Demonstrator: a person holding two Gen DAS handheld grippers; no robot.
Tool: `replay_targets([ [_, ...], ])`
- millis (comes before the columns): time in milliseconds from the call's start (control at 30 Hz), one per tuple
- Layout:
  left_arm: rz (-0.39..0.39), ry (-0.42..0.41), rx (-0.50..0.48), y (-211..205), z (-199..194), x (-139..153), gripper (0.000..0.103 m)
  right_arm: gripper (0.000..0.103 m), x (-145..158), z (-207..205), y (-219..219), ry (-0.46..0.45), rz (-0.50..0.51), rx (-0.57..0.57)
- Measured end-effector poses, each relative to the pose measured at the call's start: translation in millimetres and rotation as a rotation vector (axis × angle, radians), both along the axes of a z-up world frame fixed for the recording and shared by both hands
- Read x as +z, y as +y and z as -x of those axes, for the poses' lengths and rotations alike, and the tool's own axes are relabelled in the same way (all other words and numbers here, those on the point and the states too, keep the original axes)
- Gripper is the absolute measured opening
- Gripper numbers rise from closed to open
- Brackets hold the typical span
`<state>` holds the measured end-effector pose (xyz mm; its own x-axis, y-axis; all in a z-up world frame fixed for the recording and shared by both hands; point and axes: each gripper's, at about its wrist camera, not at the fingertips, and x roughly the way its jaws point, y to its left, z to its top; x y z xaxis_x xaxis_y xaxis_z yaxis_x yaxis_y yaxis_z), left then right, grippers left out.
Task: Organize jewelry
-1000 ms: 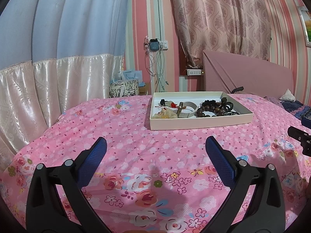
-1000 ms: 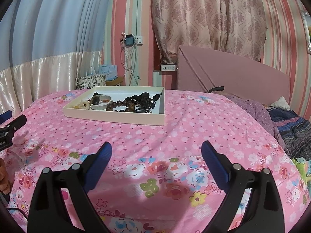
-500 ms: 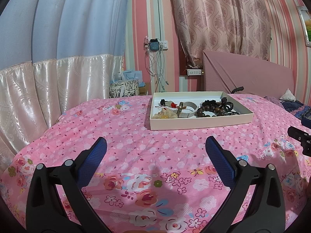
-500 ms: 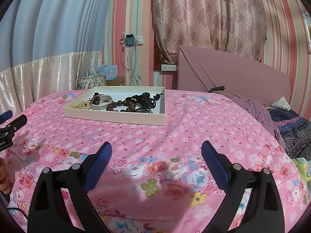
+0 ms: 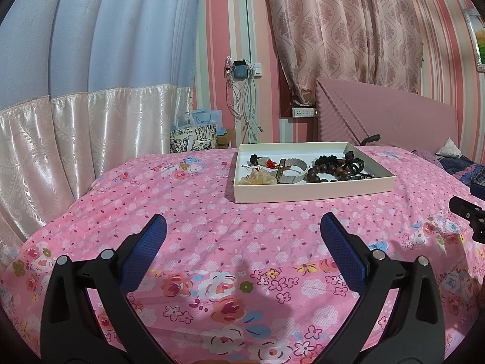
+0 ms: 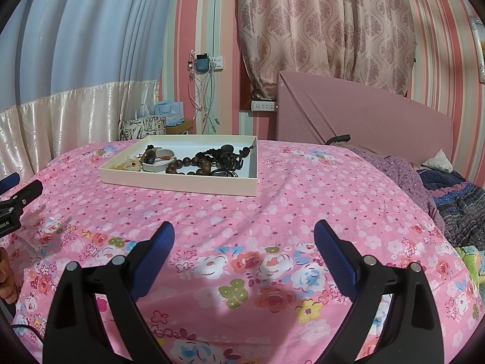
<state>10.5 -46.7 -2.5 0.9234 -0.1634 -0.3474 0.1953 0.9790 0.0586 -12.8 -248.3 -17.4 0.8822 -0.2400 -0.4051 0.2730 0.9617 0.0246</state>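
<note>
A shallow cream tray [image 5: 312,193] [image 6: 182,184] lies on the pink floral bed. In it are a white band bracelet [image 5: 292,172] [image 6: 157,163], a string of dark brown wooden beads [image 5: 326,171] [image 6: 194,165], black cords [image 5: 354,163] [image 6: 227,159], a pale yellow ornament [image 5: 257,179] [image 6: 128,163] and a small red-tasselled charm [image 5: 266,162]. My left gripper [image 5: 242,236] is open and empty, low over the bedspread well short of the tray. My right gripper [image 6: 244,242] is open and empty, also short of the tray.
The pink floral bedspread [image 5: 197,212] covers the whole bed. A pink headboard [image 6: 363,121] stands behind. Dark bedding and a pillow [image 6: 454,188] lie at the right. Gift bags [image 5: 194,138] and hanging cables [image 5: 245,115] are by the wall. Curtains hang at the left.
</note>
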Motion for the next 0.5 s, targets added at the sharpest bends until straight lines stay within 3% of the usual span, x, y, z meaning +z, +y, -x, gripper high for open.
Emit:
replay_targets([
  [500, -0.004, 0.001, 0.000, -0.6, -0.4, -1.3, 0.100, 0.093, -0.1, -0.3, 0.3, 0.000, -0.001, 0.000],
])
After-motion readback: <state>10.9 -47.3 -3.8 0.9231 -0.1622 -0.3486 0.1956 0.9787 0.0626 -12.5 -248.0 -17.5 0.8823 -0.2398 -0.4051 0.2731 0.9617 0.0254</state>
